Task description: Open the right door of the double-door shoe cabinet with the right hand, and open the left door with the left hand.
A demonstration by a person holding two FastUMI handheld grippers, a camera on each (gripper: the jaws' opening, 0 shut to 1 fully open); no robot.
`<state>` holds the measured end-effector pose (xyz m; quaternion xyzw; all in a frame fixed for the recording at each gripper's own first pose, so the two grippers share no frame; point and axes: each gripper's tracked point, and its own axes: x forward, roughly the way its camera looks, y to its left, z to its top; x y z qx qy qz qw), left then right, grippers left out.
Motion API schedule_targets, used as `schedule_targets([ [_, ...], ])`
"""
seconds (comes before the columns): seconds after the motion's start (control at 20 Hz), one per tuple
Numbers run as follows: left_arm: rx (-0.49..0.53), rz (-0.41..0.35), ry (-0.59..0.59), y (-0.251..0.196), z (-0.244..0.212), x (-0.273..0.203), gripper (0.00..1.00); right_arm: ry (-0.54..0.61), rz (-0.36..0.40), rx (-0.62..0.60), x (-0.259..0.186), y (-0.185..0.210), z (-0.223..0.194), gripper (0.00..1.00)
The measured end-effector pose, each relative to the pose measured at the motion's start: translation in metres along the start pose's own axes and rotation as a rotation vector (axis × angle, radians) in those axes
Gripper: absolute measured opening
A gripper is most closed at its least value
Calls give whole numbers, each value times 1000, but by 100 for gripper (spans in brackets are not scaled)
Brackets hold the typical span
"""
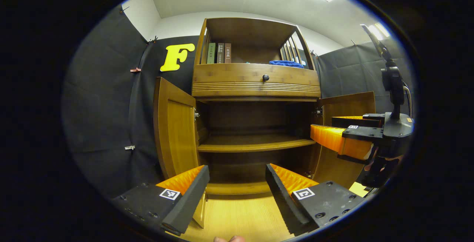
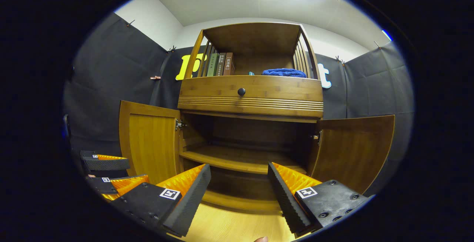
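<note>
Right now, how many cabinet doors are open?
2: the left door is swung out left, the right door swung out right. Both shelves inside look bare.

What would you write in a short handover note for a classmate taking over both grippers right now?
Left gripper: open, holding nothing, facing the cabinet.
Right gripper: open, holding nothing, off both doors.
Left door and right door of the shoe cabinet both stand swung open; its inner shelf looks bare.
Done: both doors opened.
Left: apparently nothing except to draw back.
</note>
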<state>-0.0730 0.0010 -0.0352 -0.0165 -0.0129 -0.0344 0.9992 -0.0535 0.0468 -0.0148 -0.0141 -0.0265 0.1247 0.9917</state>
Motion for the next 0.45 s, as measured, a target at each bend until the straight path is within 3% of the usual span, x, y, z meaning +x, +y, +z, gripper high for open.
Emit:
schedule_targets([
  [0.25,10,4,-1,-2,2,13,95,-14,-21,-13,4,-5,9,100],
  [0.35,-16,-6,-1,-5,-2,21,95,-15,-41,-28,6,-9,9,95],
  [0.45,-47,-14,4,-7,-6,31,95,-21,-64,-30,7,-14,8,98],
])
